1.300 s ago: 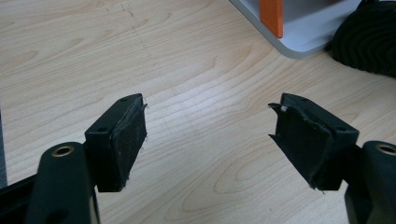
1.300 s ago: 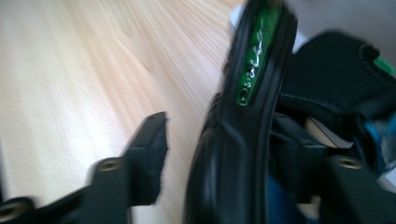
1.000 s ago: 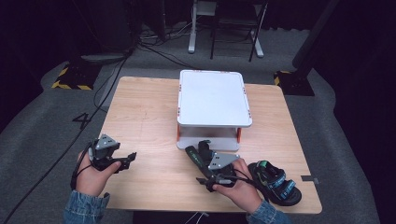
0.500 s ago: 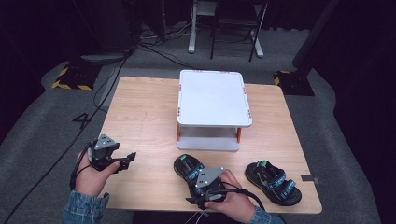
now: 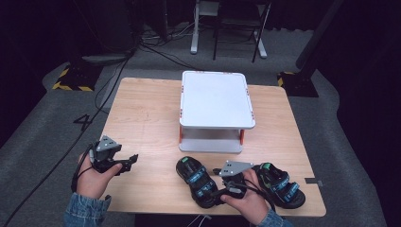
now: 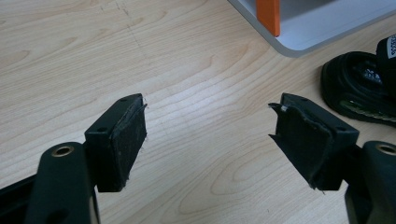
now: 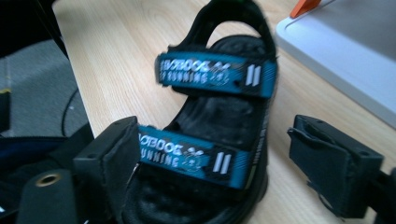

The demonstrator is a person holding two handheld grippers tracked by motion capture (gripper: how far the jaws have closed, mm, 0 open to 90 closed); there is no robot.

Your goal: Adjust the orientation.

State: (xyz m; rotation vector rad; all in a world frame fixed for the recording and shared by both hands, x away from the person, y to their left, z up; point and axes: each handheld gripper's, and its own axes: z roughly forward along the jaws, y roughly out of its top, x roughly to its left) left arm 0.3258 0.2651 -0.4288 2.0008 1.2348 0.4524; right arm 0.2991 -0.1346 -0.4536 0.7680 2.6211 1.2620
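On table (image 5: 142, 118): two sandals (image 5: 198, 181), one white rack (image 5: 215, 99). Right tool (image 7: 233, 158) just opened, sandal released; left tool (image 6: 208, 135) wide, empty.

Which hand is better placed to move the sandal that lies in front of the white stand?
The right. The right hand-held gripper is right beside that sandal, its jaws just opened and standing on either side of the strap without pressing. The left hand-held gripper is open over bare table, well apart from it.

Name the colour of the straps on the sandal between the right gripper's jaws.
Blue straps, white lettering; the right gripper view shows it best.
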